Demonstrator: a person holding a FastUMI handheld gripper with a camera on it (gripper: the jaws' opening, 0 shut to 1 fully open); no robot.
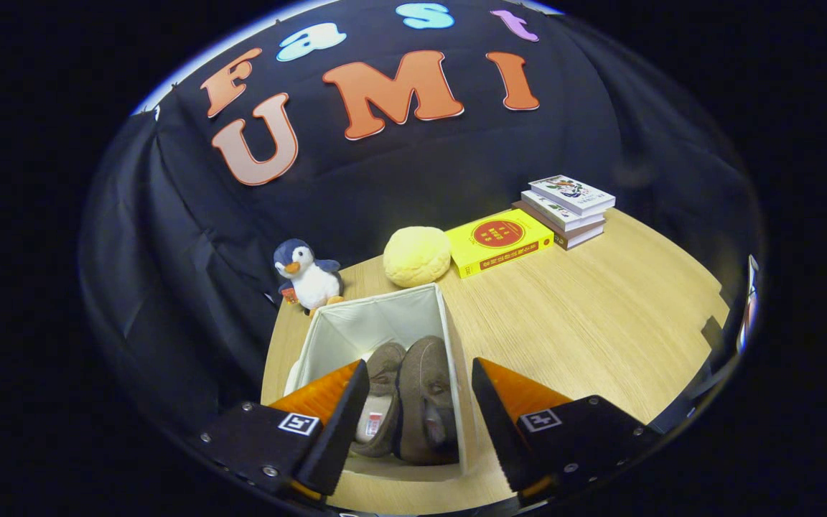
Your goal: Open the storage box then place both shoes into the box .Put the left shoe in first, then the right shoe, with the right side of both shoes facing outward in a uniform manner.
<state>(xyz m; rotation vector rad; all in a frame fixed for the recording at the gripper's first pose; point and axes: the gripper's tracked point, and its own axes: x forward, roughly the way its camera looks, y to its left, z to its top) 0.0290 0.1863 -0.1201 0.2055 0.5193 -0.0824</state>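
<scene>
A white fabric storage box (356,327) stands open on the wooden table (600,316), just ahead of my fingers. Two brown slipper shoes lie side by side inside it, toes pointing away from me: the left-hand one (379,402) partly behind my left finger, the right-hand one (428,398) against the box's right wall. My gripper (419,380) hovers above the box, open, with nothing between its fingers. The left finger is over the box's near left corner and the right finger is just outside the right wall.
A plush penguin (309,276) sits beyond the box's far left corner. A round yellow cushion (417,256) lies behind the box. A yellow book (500,240) and a stack of books (568,210) rest farther right on the table.
</scene>
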